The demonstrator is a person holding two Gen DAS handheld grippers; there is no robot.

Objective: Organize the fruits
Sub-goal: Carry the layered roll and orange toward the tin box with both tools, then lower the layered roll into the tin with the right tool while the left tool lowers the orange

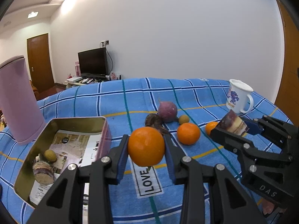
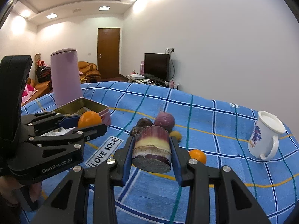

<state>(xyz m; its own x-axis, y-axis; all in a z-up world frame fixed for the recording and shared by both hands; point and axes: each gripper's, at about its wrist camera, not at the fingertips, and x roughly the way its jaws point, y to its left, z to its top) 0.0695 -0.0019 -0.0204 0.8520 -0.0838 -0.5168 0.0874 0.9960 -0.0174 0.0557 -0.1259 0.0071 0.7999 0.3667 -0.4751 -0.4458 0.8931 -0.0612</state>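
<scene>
Left tongs (image 1: 146,147) pinch an orange (image 1: 146,146); right tongs (image 2: 152,151) pinch a cane chunk (image 2: 152,149). Both loads hang above the cloth (image 1: 186,97). Open tin (image 1: 61,128) lies left, nearest the left tongs.

Tin box (image 1: 101,128): bare metal, dull golden sheen inside; checked cloth (image 1: 115,100): soft woven fabric, matt; mug (image 1: 238,98): glossy white enamel; orange (image 1: 146,146): dimpled peel, slight gloss.

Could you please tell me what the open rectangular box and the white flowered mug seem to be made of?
The open rectangular box looks like thin tinplate: dull gold interior sheen, rolled rim, pink-painted outside. The white flowered mug looks like enamelled metal, perhaps ceramic: glossy, thin rolled lip.
</scene>
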